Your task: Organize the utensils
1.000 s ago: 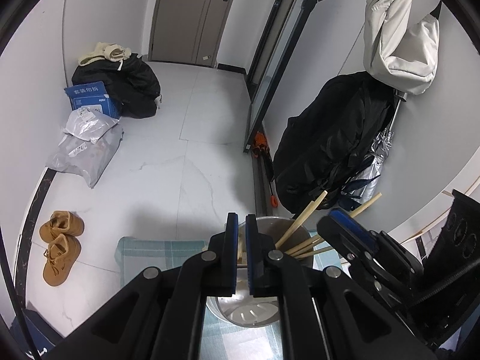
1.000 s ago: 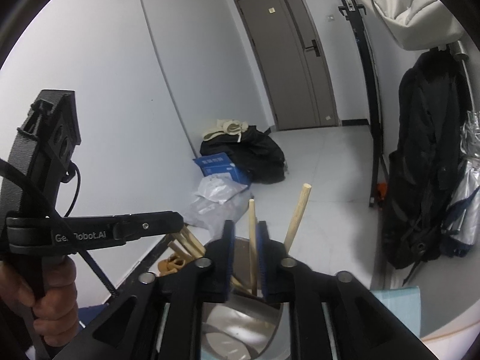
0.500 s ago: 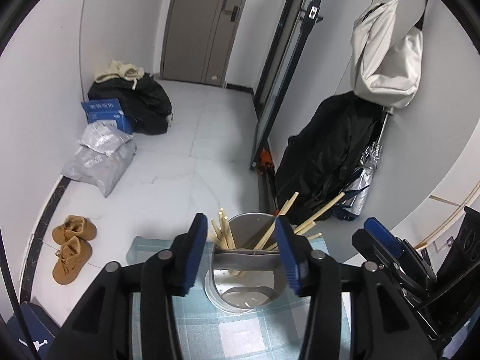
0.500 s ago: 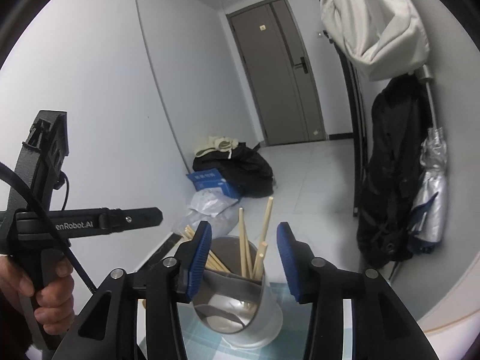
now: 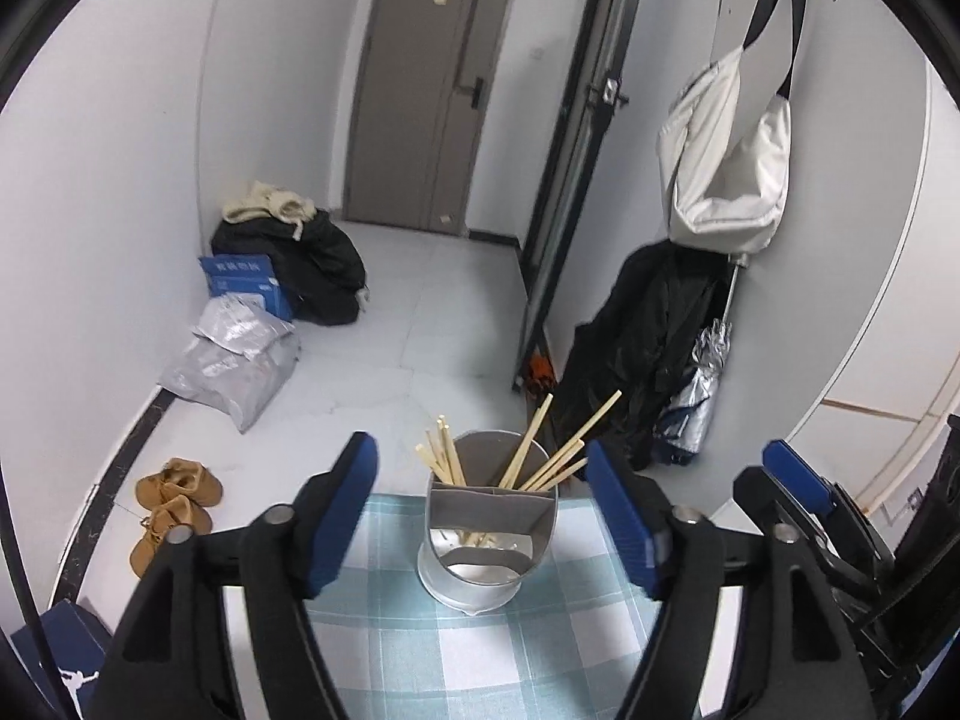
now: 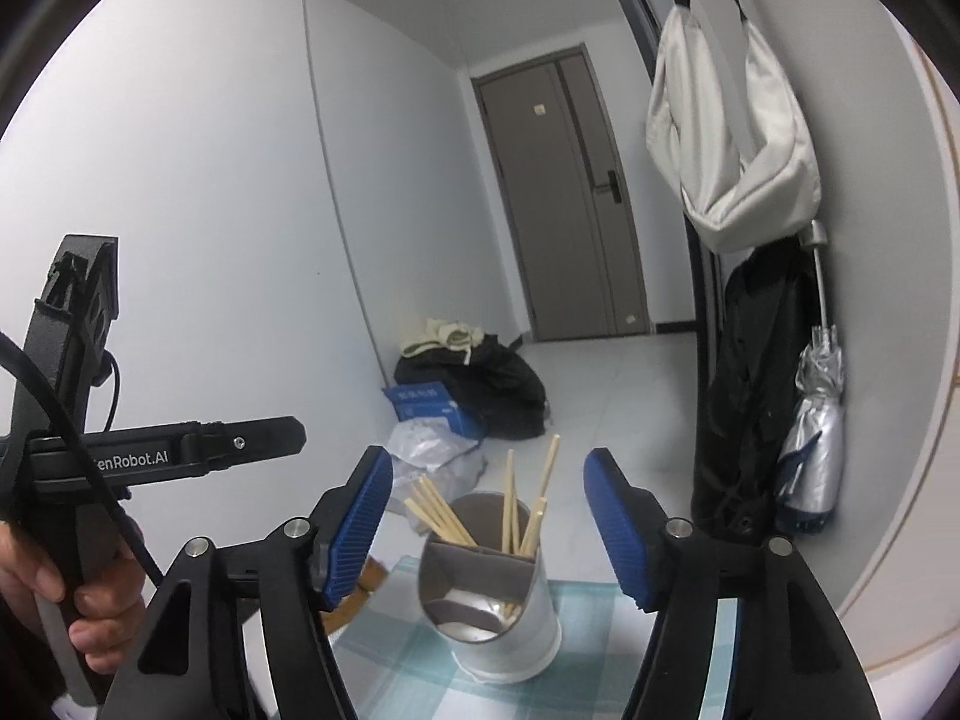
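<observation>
A metal utensil holder [image 5: 489, 564] with grey dividers stands on a teal checked cloth [image 5: 480, 660]. Wooden chopsticks [image 5: 543, 456] lean in its back compartments; the front one looks bare. My left gripper [image 5: 479, 449] hovers above and behind the holder, its jaws opening, and its blue pads [image 5: 342, 510] touch nothing. In the right wrist view the holder [image 6: 498, 612] and chopsticks [image 6: 521, 510] sit ahead of my right gripper [image 6: 487, 461], whose jaws are opening too, with nothing held. A hand [image 6: 54, 594] holds the left gripper's handle.
The cloth ends just past the holder, with floor beyond. On the floor lie brown shoes [image 5: 174, 504], grey parcels [image 5: 234, 360], a blue box [image 5: 240, 282] and dark bags [image 5: 312, 264]. A black coat [image 5: 654, 348], an umbrella [image 5: 702, 384] and a white bag [image 5: 726, 168] hang at the right wall.
Both grippers went from shut to wide apart and drew back and up from the holder. The chopstick in the right gripper was let go and now stands in the holder.
</observation>
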Tool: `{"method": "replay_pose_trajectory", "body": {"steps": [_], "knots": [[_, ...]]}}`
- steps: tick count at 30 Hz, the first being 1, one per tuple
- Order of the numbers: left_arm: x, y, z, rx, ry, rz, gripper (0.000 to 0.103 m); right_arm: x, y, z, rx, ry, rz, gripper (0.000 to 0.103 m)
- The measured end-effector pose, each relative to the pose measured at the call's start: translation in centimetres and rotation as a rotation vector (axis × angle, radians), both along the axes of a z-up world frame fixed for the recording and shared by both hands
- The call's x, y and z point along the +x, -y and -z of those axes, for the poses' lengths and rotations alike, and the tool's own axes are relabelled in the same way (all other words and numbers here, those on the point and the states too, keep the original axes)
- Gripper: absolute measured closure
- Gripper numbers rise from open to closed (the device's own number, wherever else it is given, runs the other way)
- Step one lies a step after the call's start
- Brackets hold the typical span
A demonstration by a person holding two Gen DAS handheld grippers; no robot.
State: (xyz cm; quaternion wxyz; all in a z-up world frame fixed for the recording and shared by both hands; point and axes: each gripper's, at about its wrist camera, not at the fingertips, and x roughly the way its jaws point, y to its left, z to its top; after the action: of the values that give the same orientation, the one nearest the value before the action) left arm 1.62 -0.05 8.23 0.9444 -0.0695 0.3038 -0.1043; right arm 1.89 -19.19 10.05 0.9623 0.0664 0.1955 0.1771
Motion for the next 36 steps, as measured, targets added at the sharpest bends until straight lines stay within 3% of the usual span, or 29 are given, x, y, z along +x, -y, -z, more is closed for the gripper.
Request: {"method": "replay_pose_trajectory", "body": {"steps": [6,10,14,36], "knots": [[-2.8,-0.8,0.1,0.002,0.095,-0.07,0.001,-2.6,0.4,-0.3,-0.003,0.045,0.019,0.015],[-4.4,-1.1,0.8,0.032,0.17,-0.096,0.001,-4.2,0.5,0.1,-0.013,0.074,0.04,0.008],[-5.1,-1.1,1.6,0.056,0.189,-0.112,0.001,-5.7,0.5,1.1,-0.03,0.11,0.051,0.0],[-3.9,-2.8,7.1,0.078,0.148,-0.188,0.001,-5.9,-0.4,5.3,-0.079,0.084,0.082,0.0]]}}
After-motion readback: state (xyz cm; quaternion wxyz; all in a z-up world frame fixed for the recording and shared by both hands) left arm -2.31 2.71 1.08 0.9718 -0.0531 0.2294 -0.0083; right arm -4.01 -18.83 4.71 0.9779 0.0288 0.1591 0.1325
